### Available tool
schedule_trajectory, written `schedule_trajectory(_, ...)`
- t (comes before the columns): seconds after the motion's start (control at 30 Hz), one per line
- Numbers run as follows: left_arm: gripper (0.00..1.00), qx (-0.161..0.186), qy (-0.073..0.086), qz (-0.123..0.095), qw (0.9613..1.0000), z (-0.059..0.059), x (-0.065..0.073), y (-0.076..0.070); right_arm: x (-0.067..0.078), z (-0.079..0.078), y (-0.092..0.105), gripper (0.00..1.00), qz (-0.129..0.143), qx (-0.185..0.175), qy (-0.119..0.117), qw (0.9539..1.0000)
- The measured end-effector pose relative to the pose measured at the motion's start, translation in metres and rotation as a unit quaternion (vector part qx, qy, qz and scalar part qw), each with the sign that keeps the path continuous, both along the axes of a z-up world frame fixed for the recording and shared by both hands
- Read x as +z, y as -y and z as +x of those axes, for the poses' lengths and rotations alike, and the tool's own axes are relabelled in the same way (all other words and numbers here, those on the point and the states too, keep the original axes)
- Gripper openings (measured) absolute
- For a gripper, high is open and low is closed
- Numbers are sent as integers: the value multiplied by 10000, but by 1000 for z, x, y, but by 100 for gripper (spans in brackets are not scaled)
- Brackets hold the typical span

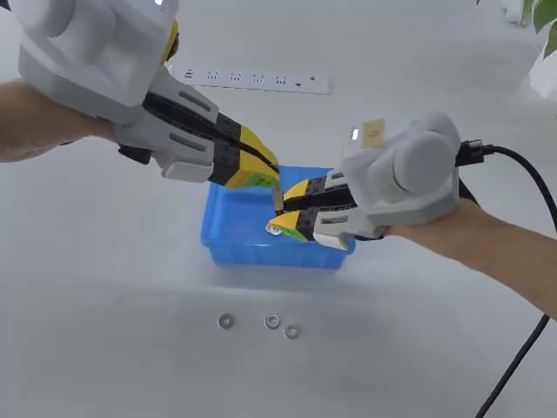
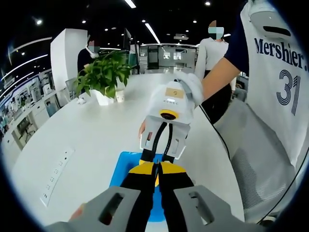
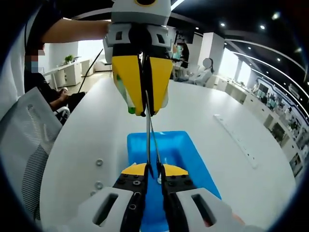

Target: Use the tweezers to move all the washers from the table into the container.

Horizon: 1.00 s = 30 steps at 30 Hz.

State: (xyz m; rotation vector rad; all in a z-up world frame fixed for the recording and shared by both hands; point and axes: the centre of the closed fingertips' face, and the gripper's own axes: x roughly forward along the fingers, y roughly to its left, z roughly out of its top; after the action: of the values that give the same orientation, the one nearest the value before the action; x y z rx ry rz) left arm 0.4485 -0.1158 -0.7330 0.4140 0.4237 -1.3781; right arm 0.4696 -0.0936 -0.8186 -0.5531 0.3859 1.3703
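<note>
A blue container (image 1: 235, 244) sits mid-table; in the right gripper view the container (image 3: 181, 150) lies straight ahead. My left gripper (image 1: 270, 174) comes in from the upper left, shut on the top of the metal tweezers (image 1: 277, 198). The tweezers (image 3: 148, 130) hang down from the left gripper (image 3: 145, 108) into the container. My right gripper (image 1: 291, 218) reaches in from the right, and the right gripper (image 3: 153, 171) is shut around the tweezers' lower legs. One washer (image 1: 275, 229) shows at the tweezer tips over the container. Three washers (image 1: 272, 321) lie on the table in front of it.
A white power strip (image 1: 257, 80) lies at the back of the table. A black cable (image 1: 522, 174) trails from the right gripper off to the right. A potted plant (image 2: 101, 77) stands far across the table. People stand or sit in the background.
</note>
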Motion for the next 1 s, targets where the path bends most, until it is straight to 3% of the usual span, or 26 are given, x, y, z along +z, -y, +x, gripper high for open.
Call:
schedule_trajectory(0.3, 6, -32, 78, -25, 10000, -27, 13, 9, 15, -25, 3, 12, 84, 56, 102, 9999)
schedule_trajectory(0.33, 6, -32, 83, -25, 10000, -24, 13, 8, 16, -29, 3, 12, 84, 66, 111, 9999)
schedule_trajectory(0.4, 6, -37, 75, -17, 10000, -30, 13, 8, 16, -36, 3, 12, 103, 82, 85, 9999)
schedule_trajectory(0.47, 6, -29, 51, -8, 10000, -28, 11, 6, 16, -42, 4, 12, 103, 89, 75, 9999)
schedule_trajectory(0.63, 6, -32, -16, 32, 10000, -48, 8, 5, 13, -58, 7, 12, 89, 134, 10, 9999)
schedule_trajectory(1.0, 6, -117, -146, 61, 9998, -78, -1, 7, 5, -88, 9, 12, 65, 247, -156, 9996)
